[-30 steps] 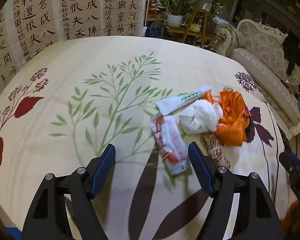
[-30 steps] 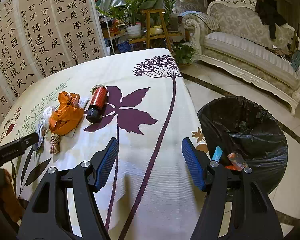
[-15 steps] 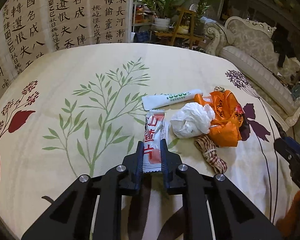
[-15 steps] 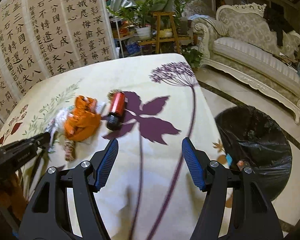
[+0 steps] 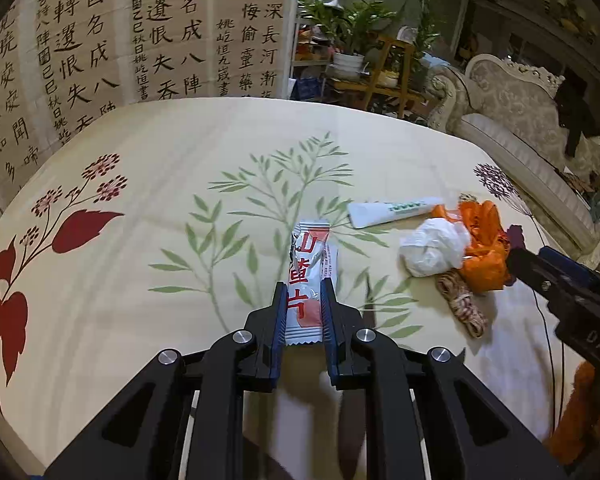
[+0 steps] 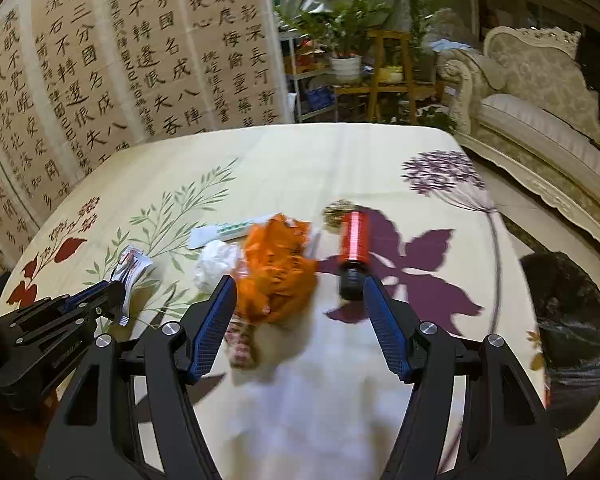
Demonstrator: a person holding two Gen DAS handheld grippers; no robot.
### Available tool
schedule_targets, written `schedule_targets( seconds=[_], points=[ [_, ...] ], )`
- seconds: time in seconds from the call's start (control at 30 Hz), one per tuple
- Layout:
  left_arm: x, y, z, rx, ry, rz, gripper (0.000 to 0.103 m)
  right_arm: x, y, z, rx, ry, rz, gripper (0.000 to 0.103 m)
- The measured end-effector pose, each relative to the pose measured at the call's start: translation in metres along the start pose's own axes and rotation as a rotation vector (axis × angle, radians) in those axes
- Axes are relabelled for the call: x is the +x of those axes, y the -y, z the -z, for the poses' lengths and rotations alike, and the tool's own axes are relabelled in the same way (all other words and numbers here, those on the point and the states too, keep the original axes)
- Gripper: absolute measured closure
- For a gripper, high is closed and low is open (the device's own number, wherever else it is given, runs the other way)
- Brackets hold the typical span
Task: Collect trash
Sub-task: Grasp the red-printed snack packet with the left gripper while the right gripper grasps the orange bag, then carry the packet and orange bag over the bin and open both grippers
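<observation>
So the left gripper (image 5: 304,312) is clamped on the near end of a snack wrapper (image 5: 309,276): long, flat, crinkly foil, white with red characters, zigzag-cut ends. Its far end sticks out over the green leaf print mid-table (image 5: 140,208). Toward the right edge sits the rest: a white tube (image 5: 392,211), a scrunched tissue ball (image 5: 434,252), a crumpled orange bag (image 6: 278,268), a coil of twine (image 5: 462,306), a red bottle (image 6: 354,252). The right gripper (image 6: 300,316) hangs wide open over the orange bag, holding nothing.

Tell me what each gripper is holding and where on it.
Left gripper pinches the snack wrapper by its near end. Right gripper is open, holding nothing.
</observation>
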State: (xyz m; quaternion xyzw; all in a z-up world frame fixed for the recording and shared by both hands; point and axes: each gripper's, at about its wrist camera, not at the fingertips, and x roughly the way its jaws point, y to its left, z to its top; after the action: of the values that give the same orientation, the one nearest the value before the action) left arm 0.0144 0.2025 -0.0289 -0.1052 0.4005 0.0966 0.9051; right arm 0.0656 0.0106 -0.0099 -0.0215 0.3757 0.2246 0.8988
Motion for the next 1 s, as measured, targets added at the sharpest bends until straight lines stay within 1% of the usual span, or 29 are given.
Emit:
schedule_targets(
  seconds=[0.17,0.2,0.23,0.27,0.43,0.63,0.8,1.0],
  points=[
    [0.003,-0.008,0.002,-0.017,-0.006,0.008,0.085,0.017,-0.009,-0.001,-0.019,-0.040,0.001,0.039],
    [0.003,-0.008,0.002,-0.018,-0.007,0.011,0.085,0.019,-0.010,-0.001,-0.019,-0.045,-0.005,0.043],
    [0.004,-0.008,0.003,-0.019,-0.007,0.014,0.085,0.020,-0.011,-0.001,-0.019,-0.050,-0.010,0.052],
    [0.004,-0.008,0.003,-0.021,-0.007,0.016,0.085,0.022,-0.012,-0.001,-0.019,-0.057,-0.013,0.058],
    [0.004,-0.008,0.003,-0.025,-0.004,0.024,0.085,0.020,-0.013,0.001,-0.026,-0.041,-0.006,0.059],
    [-0.003,-0.003,0.003,-0.021,0.011,0.037,0.085,0.002,-0.005,0.001,-0.017,0.004,0.010,0.060],
    [-0.012,0.011,0.004,-0.005,0.026,0.066,0.085,-0.018,0.015,0.005,0.000,0.036,0.056,0.060],
    [-0.024,0.050,0.010,0.050,0.038,0.137,0.085,-0.046,0.058,0.022,0.055,0.060,0.151,0.060]
  ],
)
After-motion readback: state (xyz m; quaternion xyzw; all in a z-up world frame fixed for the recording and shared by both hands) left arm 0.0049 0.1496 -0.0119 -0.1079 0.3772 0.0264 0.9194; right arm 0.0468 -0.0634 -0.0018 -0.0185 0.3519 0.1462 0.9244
